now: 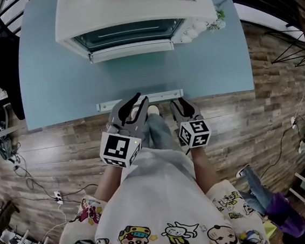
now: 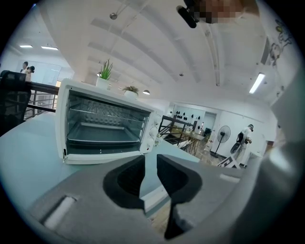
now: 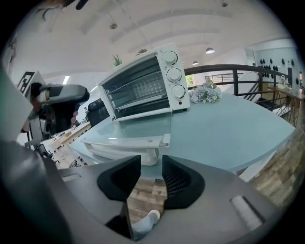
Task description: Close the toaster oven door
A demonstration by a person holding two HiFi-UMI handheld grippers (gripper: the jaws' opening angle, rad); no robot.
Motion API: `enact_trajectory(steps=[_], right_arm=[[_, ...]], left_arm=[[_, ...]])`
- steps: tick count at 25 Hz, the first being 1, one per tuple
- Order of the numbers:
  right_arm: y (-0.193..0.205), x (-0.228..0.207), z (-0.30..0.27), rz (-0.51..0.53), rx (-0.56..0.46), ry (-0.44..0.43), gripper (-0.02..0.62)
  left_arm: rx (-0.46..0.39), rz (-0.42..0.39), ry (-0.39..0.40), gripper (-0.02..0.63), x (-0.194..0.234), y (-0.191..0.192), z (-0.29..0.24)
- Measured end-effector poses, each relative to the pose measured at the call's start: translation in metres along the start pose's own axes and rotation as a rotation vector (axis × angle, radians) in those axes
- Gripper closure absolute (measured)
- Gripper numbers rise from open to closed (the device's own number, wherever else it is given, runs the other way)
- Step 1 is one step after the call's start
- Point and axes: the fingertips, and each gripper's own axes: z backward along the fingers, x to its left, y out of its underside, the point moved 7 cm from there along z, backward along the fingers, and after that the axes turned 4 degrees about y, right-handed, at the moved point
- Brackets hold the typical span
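Jaws apart; blue table [image 1: 45,76], wood floor [image 1: 62,139]

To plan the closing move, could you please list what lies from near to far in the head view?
Patterned shirt → left gripper and right gripper, side by side → door handle → open door → toaster oven.

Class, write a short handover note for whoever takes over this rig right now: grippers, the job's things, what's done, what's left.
Left gripper: open, empty, at the door's white bar handle, not gripping it.
Right gripper: open, empty, alongside.
White toaster oven sits far back on the light blue table; its glass door lies folded down flat, handle toward you.
Done: nothing; door fully open.
Left: lift the handle, swing door shut.
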Motion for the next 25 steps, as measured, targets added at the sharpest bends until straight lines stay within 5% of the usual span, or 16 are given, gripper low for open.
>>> enact_trajectory(steps=[25], right_arm=[[-0.006, -0.001, -0.018, 0.008, -0.066, 0.008, 0.489]], left_arm=[[0.015, 0.015, -0.006, 0.537, 0.004, 0.013, 0.0]])
